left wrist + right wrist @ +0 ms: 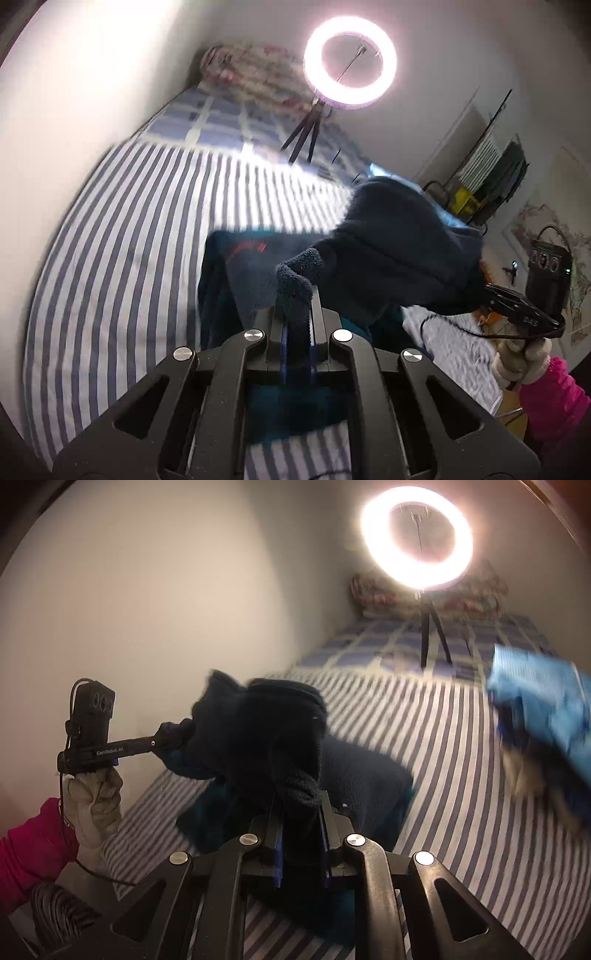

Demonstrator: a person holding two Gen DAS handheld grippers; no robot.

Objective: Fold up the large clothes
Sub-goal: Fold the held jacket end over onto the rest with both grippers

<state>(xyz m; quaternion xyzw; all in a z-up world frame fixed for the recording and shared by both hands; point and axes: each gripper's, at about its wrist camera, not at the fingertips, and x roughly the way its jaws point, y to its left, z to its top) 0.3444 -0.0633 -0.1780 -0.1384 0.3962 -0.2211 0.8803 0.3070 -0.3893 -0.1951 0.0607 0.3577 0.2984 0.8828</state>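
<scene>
A dark navy fleece garment [399, 251] is held up above the striped bed [122, 258] between both grippers. My left gripper [295, 314] is shut on one edge of the fleece. My right gripper [300, 805] is shut on another edge of the fleece [273, 734]. Each gripper shows in the other's view, the right one [517, 310] at the far right and the left one [147, 744] at the left, both clamped into the cloth. The lower part of the garment rests on the bed below [362, 779].
A ring light on a tripod [417, 539] stands on the checked blanket [388, 642] at the far end, in front of floral pillows [251, 70]. Blue folded cloth [543, 701] lies at the right. A white wall [147, 590] runs along the bed's left side.
</scene>
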